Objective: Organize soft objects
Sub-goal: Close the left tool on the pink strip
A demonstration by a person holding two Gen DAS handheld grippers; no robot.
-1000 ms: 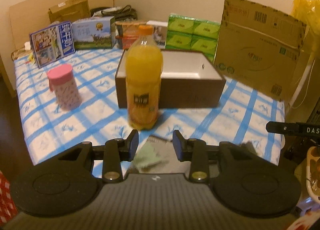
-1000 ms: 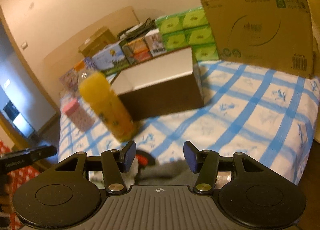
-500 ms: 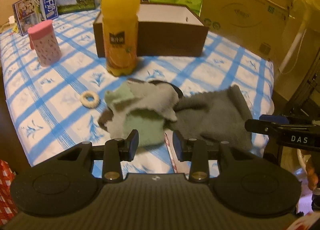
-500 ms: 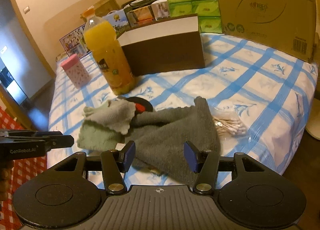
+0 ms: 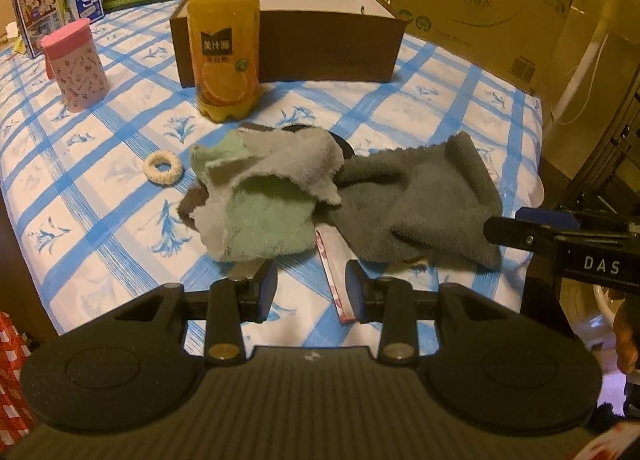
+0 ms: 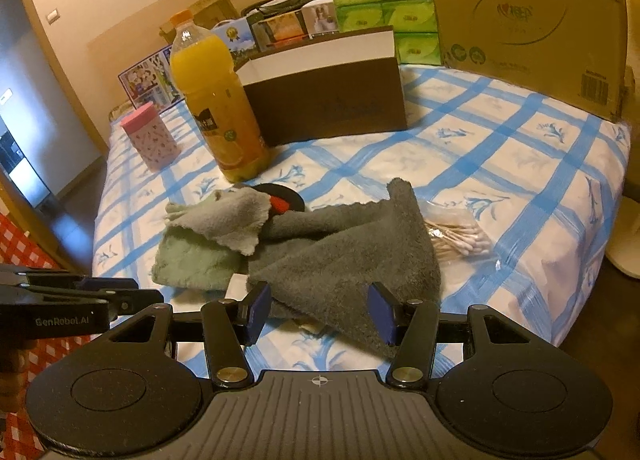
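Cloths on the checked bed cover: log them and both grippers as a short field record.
green cloth: crumpled, left of the grey one, partly under a pale grey flap
grey towel: spread, touching the green cloth
left gripper: open, nothing between its fingers, just short of the green cloth
right gripper: open, grey towel edge between its fingers, no grip seen
brown box: open, behind the cloths

A bed [image 5: 460,99] under a blue-checked white sheet carries a juice bottle [image 5: 223,27], a pink cup [image 5: 76,63], a brown open box [image 5: 328,47], a cream ring [image 5: 163,167], a green-grey cloth [image 5: 264,203] overlapping a dark grey towel [image 5: 424,199], and bagged cotton swabs [image 6: 456,238]
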